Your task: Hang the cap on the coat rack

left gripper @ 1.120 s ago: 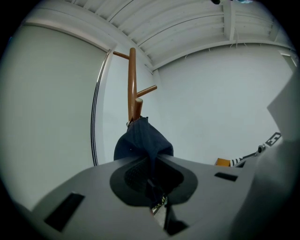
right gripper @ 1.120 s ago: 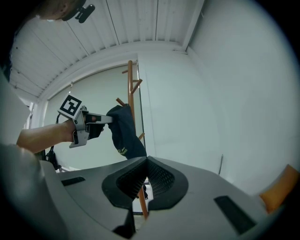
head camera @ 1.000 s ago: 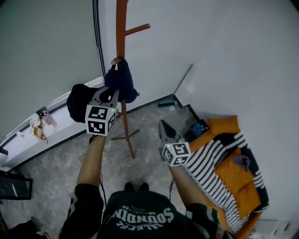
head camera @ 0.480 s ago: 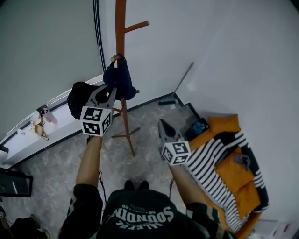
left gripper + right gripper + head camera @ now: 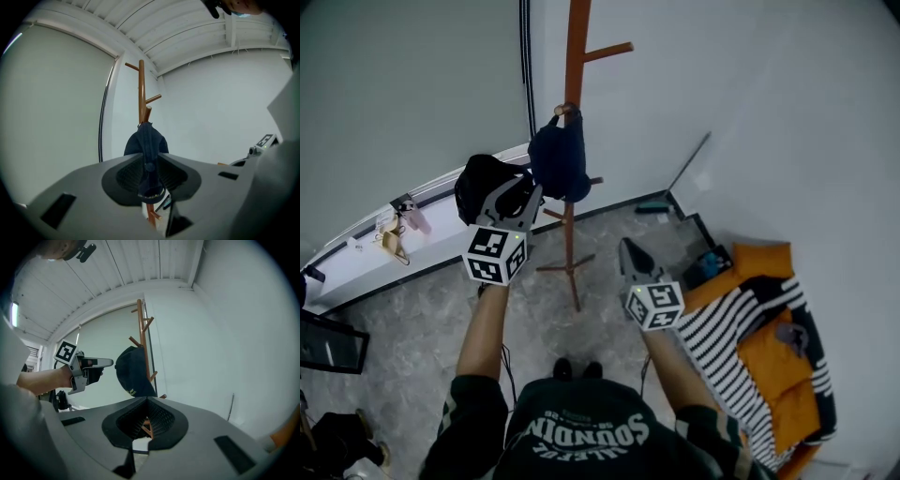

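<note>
A dark navy cap (image 5: 561, 159) hangs by its back from a peg of the brown wooden coat rack (image 5: 578, 56), crown down beside the pole. My left gripper (image 5: 532, 192) is just left of the cap and a little apart from it. In the left gripper view its jaws stand slightly parted, and the cap (image 5: 146, 140) shows through the gap in front of the rack (image 5: 141, 89). My right gripper (image 5: 625, 247) is lower, to the right of the rack, shut and empty. The right gripper view shows the cap (image 5: 133, 371), the rack (image 5: 141, 324) and the left gripper (image 5: 111, 363).
The rack's legs (image 5: 567, 267) spread on the grey floor near the wall corner. A striped blanket (image 5: 741, 328) lies over orange cushions at the right. Hangers (image 5: 394, 239) sit on a white ledge at the left. A dark frame (image 5: 328, 342) is at the lower left.
My left gripper has let go of the cap and drawn back down and left from the peg. The cap now hangs straight on its own. The right gripper has barely moved.
</note>
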`<state>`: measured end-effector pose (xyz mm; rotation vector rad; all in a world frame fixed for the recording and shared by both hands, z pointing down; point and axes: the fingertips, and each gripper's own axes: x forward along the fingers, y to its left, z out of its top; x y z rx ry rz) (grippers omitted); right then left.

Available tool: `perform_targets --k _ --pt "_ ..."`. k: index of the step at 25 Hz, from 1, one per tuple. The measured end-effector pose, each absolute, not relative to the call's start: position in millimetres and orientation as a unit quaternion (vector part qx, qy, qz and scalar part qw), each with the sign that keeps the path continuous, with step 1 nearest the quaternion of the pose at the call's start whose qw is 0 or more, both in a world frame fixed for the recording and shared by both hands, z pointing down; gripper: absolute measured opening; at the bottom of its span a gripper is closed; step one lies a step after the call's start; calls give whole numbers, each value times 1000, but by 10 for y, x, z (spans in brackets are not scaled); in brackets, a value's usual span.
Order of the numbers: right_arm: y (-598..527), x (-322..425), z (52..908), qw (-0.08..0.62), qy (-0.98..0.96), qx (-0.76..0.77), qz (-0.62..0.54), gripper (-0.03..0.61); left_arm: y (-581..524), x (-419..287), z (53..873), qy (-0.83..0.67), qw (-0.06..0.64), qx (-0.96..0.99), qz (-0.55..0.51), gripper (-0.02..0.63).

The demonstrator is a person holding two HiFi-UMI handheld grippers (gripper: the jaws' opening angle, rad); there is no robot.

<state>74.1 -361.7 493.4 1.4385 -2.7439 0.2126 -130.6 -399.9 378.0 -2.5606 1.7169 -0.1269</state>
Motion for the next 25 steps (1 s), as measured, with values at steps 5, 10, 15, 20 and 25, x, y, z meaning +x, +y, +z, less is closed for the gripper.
perform_targets --k 5,10,15,20,25 --pt "-3592 578 4951 19 -891 448 66 0 -3847 -1302 4027 545 3 -836 -60 75" --pt "-3559 508 4982 19 -897 439 56 0 -3711 -1251 4233 543 0 -837 -66 40" --pt "-3495 450 5005 24 -904 425 33 0 -3560 -1215 4436 533 -1 -843 -70 2" --pt "-3358 398 5075 25 -909 415 25 0 -3388 -1133 4663 524 -7 -850 -60 2" --pt "-3218 339 5225 36 -910 412 22 -2 -3201 -1057 4958 517 -20 -853 -60 2"
